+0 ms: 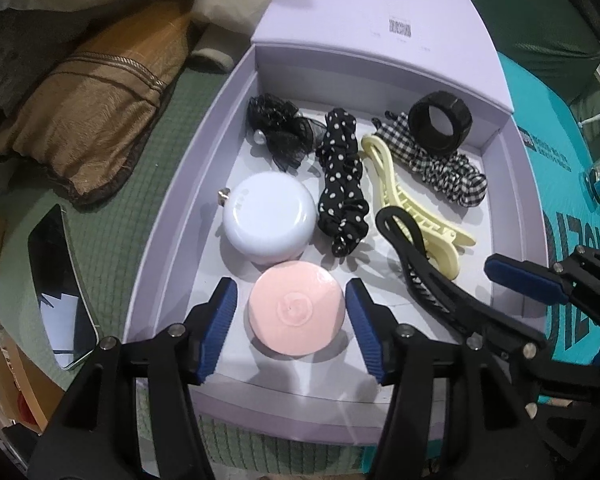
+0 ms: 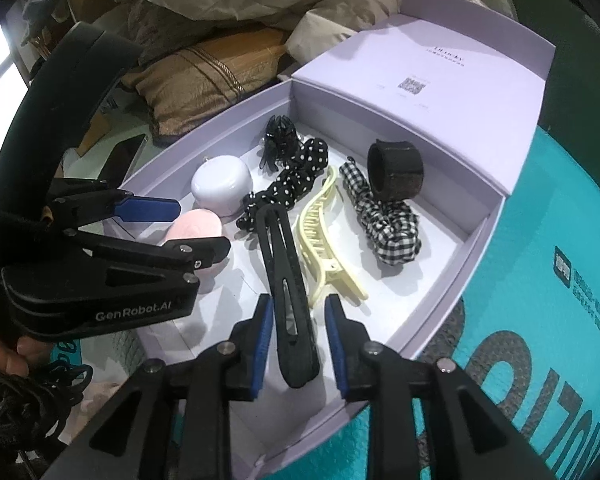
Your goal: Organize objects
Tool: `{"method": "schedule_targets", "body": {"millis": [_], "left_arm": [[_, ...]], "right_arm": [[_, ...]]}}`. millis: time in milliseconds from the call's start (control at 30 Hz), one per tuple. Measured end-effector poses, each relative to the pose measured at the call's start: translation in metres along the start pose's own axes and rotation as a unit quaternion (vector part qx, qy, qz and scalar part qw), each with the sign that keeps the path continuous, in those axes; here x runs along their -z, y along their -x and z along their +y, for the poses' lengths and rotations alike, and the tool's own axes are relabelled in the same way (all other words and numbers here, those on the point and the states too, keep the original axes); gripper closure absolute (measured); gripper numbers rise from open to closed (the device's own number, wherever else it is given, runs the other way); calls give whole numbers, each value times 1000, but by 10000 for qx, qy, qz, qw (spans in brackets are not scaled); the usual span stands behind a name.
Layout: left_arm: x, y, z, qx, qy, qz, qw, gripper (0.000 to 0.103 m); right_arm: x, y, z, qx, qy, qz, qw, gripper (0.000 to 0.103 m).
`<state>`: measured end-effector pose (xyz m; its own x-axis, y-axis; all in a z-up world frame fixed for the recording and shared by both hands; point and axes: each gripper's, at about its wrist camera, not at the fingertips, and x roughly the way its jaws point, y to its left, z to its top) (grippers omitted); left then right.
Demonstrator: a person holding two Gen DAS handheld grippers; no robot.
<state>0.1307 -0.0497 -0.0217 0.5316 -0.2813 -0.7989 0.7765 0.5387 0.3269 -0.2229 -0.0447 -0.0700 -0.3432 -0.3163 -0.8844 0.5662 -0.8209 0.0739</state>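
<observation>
The lavender box (image 1: pixel 188 184) already holds almost everything in neat rows, so little seems left to do. The left gripper (image 1: pixel 292 332) stands open around the round pink case (image 1: pixel 296 316), at 6 o'clock in the box, its pads not touching. The right gripper (image 2: pixel 298 350) is open too; the long matte black hair clip (image 2: pixel 286 280) lies loose between its fingers, at 5 o'clock.

Three scrunchies (image 1: pixel 342 184), two hair clips (image 1: pixel 414 208), two round cases (image 1: pixel 270 216), one black cuff (image 1: pixel 440 126)
</observation>
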Motion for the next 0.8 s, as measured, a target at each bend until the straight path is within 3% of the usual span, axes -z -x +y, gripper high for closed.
{"method": "schedule_targets", "body": {"millis": [133, 167, 367, 567, 800], "left_arm": [[0, 9, -5, -81, -77, -124, 9999, 47], [0, 11, -6, -118, -261, -306, 9991, 47], [-5, 29, -6, -83, -140, -621, 9979, 47], [-30, 33, -9, -206, -181, -924, 9953, 47], [-19, 79, -6, -367, -296, -1179, 9919, 45]], "right_arm": [[0, 7, -1, 57, -78, -75, 9999, 66], [-1, 8, -1, 71, -95, -84, 9999, 65], [-2, 23, -13, 284, -314, -258, 9988, 52], [-4, 38, -20, 453, -454, -464, 9969, 49], [-3, 70, -20, 561, -488, -715, 9947, 48]]}}
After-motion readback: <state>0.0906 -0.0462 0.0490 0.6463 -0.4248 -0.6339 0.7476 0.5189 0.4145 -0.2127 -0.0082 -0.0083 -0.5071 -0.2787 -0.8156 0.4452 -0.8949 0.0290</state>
